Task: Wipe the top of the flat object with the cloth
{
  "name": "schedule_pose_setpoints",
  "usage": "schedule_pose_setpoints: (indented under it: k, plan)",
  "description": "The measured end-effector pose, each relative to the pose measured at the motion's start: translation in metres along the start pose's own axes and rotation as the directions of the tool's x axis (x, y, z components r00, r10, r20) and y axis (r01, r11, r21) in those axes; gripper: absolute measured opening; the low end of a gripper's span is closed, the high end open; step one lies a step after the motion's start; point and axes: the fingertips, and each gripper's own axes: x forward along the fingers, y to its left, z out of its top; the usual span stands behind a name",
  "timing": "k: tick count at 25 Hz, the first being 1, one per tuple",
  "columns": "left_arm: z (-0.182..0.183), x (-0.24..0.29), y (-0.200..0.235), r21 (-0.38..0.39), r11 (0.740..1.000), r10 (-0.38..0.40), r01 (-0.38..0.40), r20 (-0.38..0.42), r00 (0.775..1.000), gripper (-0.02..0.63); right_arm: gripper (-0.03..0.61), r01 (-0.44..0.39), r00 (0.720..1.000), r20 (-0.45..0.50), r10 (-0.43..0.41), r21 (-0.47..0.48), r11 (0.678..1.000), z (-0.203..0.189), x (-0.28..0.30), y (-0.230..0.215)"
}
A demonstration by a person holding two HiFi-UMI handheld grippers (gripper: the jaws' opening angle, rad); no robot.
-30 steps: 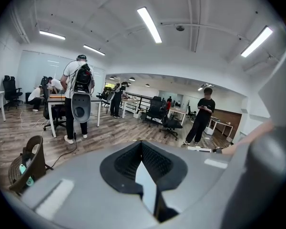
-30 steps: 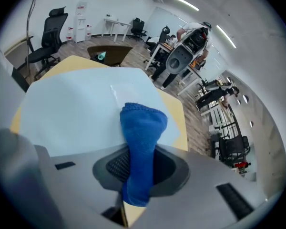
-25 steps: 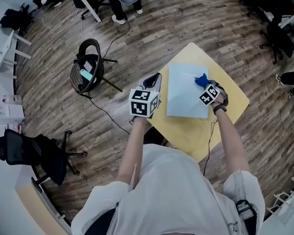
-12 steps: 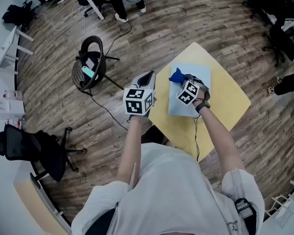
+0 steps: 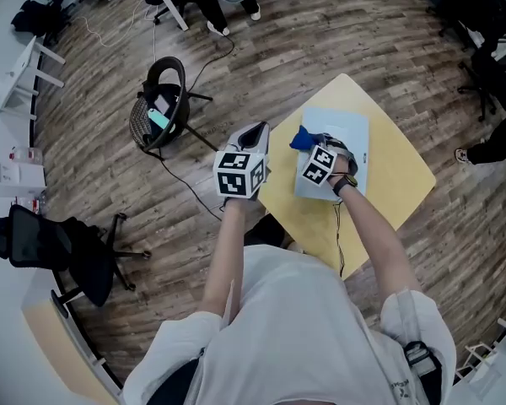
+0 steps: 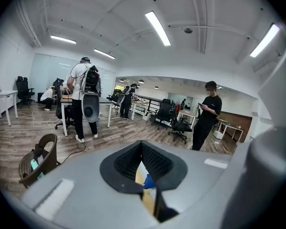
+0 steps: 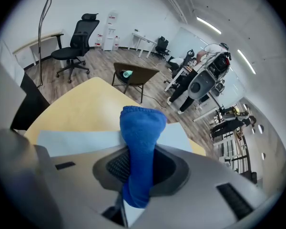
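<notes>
Gripping the cloth: the right gripper (image 5: 310,146) is clenched on a blue cloth (image 5: 302,137). In the right gripper view the folded cloth (image 7: 140,137) stands between the jaws of the right gripper (image 7: 137,173) and sticks out past their tips.
Flat object: a pale blue sheet (image 5: 356,142) lies flat on the yellow table (image 5: 398,180), close to the table's far left edge. In the right gripper view it (image 7: 71,140) spreads just beyond the jaws, with bare table (image 7: 81,104) past it.
Cloth position: over the flat object's left edge, on the side toward the table's left corner. Whether it presses on the surface cannot be told.
Left gripper: the left gripper (image 5: 259,131) hangs just off the table's far left edge, near the left corner and apart from the flat object. Its own view shows the left gripper (image 6: 143,168) with the jaw tips meeting and nothing between them.
Floor: a dark basket (image 5: 156,108) stands on the wooden floor well to the left of the table, and a black office chair (image 5: 63,256) is farther left.
</notes>
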Motion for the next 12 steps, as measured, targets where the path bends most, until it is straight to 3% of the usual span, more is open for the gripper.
schedule_pose_setpoints:
  k: [12]
  plan:
    - [-0.001,0.010,-0.027,0.030,0.997,-0.067,0.067,-0.011,0.998,0.011,0.077,0.131,0.976,-0.200,-0.091,0.195,0.972,-0.157,-0.037,-0.037]
